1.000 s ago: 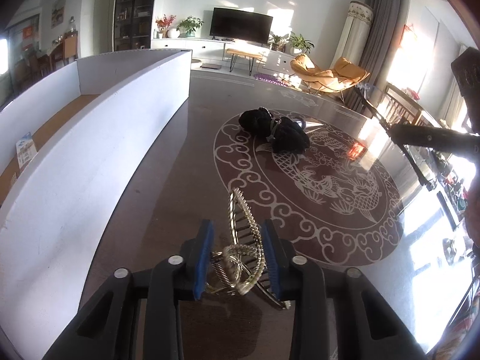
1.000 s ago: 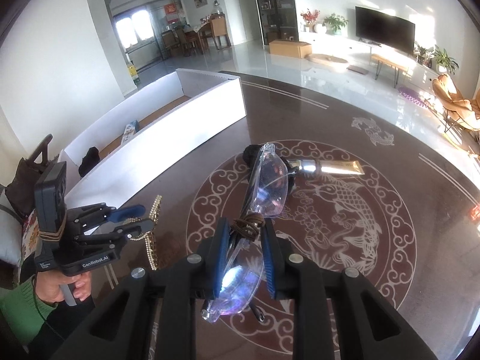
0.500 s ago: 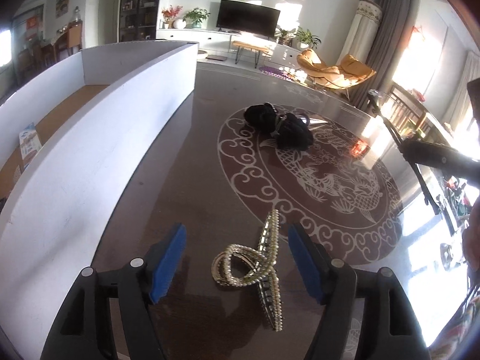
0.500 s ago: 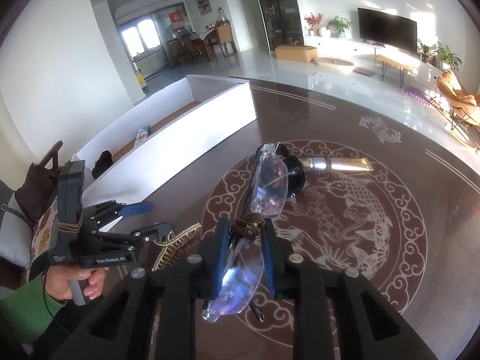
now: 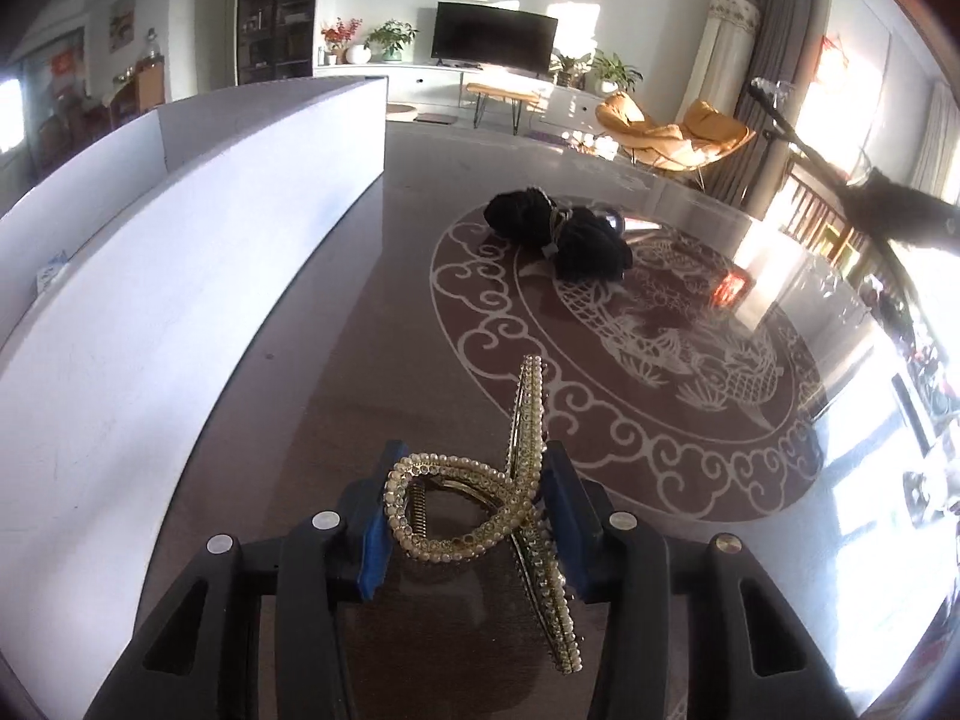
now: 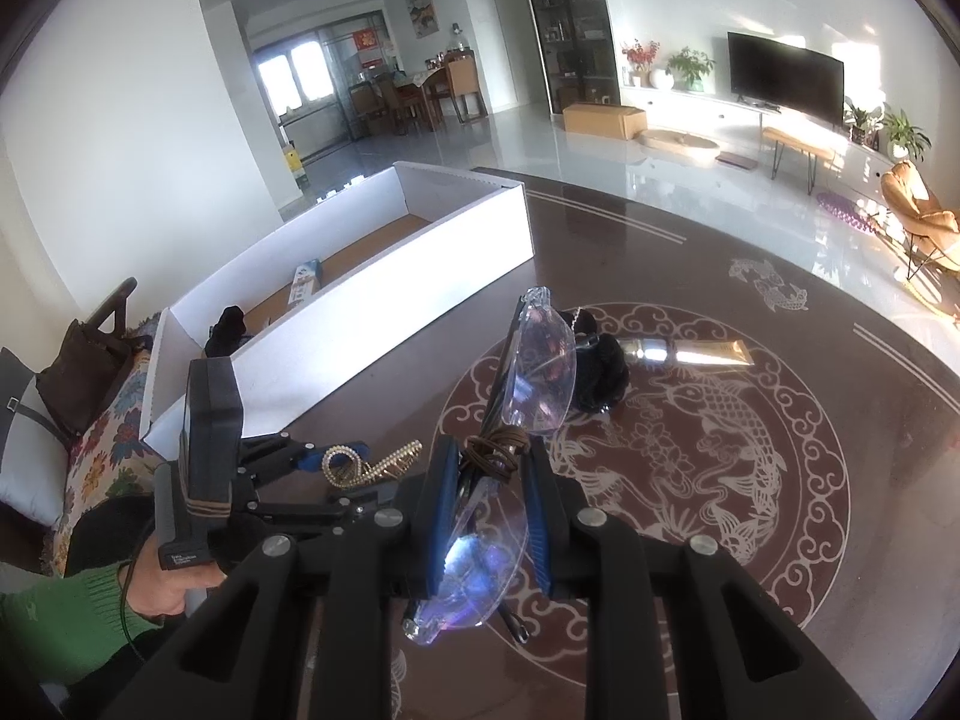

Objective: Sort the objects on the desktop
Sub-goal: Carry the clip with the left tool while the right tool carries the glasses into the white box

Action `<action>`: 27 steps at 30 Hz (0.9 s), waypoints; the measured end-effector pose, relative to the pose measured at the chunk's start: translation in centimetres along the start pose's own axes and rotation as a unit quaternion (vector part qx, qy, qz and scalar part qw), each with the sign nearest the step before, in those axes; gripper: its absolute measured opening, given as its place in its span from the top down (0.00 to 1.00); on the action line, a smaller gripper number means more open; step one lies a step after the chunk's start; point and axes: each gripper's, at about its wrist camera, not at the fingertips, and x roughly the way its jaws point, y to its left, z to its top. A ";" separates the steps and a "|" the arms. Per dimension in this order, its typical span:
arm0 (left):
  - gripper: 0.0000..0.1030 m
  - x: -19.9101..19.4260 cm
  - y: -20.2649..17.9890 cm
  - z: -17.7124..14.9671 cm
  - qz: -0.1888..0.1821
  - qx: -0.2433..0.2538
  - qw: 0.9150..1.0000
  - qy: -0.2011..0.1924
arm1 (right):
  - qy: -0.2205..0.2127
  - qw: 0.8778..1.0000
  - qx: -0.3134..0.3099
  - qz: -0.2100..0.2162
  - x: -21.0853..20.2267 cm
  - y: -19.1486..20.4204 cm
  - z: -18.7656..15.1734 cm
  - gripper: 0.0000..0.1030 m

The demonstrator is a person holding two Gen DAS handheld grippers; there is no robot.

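A gold pearl-studded hair clip (image 5: 462,516) lies on the dark patterned table (image 5: 360,360), close to the white box. My left gripper (image 5: 471,480) is closing on it, and both blue pads meet the clip's sides. The right wrist view shows the same hair clip (image 6: 366,462) between the left gripper's (image 6: 342,477) fingers. My right gripper (image 6: 489,468) is shut on clear glasses (image 6: 540,372) at the bridge, where a brown cord is wound. The glasses hang above the table.
A long white box (image 6: 384,300) stands along the table's left side, with a black item (image 6: 225,330) and a small packet (image 6: 306,279) inside. A black bundle (image 5: 558,234) and a gold tube (image 6: 690,353) lie on the round ornament. A hand (image 6: 162,582) in a green sleeve holds the left gripper.
The left jaws opened wide, the hair clip dropped flat onto the table, and the jaws have closed in on it again across its wider side. The right gripper has moved a little with the glasses.
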 end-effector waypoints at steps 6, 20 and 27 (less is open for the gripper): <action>0.56 -8.3 2.6 4.3 -0.014 -0.054 0.994 -0.095 | -0.015 0.999 -0.036 0.024 1.6 3.9 5.4 0.78; 0.52 -8.6 19.8 4.3 0.138 -0.247 0.959 -0.019 | 0.049 0.992 -0.046 0.109 22.2 19.0 16.0 0.76; 0.16 -9.0 21.1 3.6 0.126 -0.271 0.954 -0.037 | 0.042 0.994 0.005 0.100 24.4 18.3 15.6 0.32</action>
